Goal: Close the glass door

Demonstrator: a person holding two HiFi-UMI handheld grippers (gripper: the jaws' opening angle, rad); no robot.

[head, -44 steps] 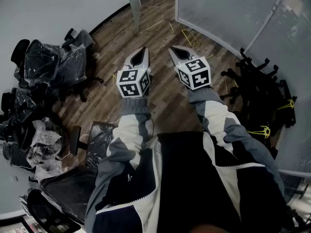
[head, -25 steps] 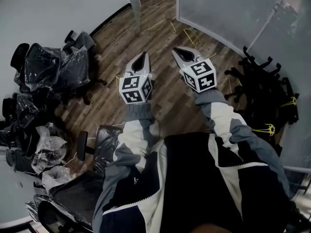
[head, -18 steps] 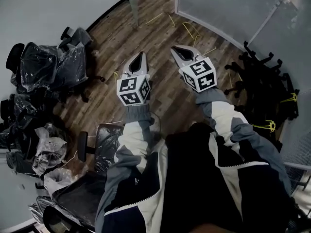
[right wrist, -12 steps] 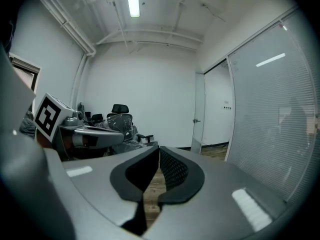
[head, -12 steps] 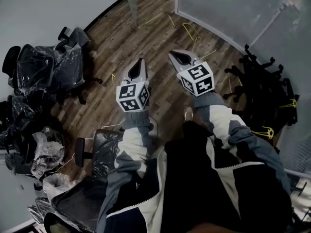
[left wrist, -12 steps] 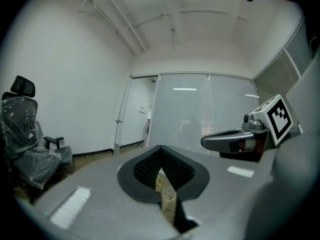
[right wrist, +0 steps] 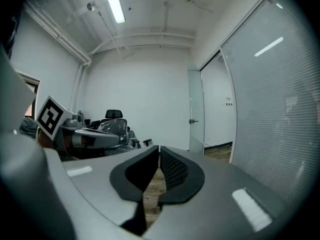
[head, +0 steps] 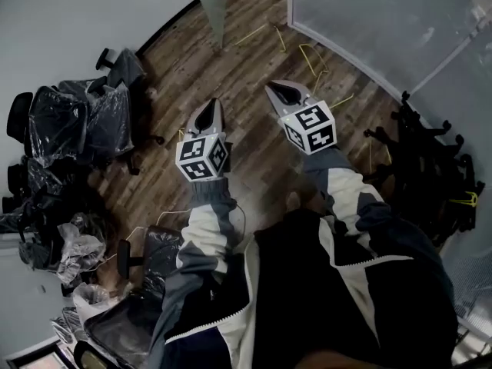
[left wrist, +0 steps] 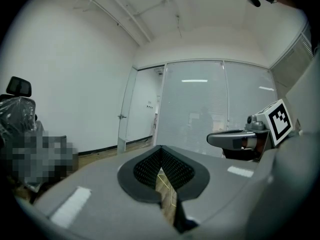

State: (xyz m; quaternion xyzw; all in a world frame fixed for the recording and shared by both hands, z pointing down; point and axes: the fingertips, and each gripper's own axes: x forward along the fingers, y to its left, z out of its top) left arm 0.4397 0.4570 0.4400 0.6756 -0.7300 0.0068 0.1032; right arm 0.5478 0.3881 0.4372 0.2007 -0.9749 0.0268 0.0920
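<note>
The glass door (head: pixel 210 2) stands open at the far end of the wood floor, seen as a narrow panel; in the left gripper view the door (left wrist: pixel 127 115) is left of centre, and in the right gripper view the door (right wrist: pixel 196 109) shows its handle. My left gripper (head: pixel 211 104) and right gripper (head: pixel 271 89) are held side by side in front of me, pointing toward it and well short of it. Both are shut with nothing between the pads. Each shows in the other's view: the left gripper (left wrist: pixel 160 148) beside the right, the right gripper (right wrist: pixel 159 148) beside the left.
A frosted glass wall (head: pixel 369 14) runs along the right. Plastic-wrapped office chairs (head: pixel 77 121) crowd the left wall, and another chair (head: pixel 146 267) stands near my left leg. Black chair bases (head: pixel 434 160) are piled at the right. Yellow strips (head: pixel 307 52) lie on the floor before the doorway.
Both grippers have travelled forward together toward the door and dipped slightly. The chairs on the left have slid back past me, and the glass wall has drawn nearer.
</note>
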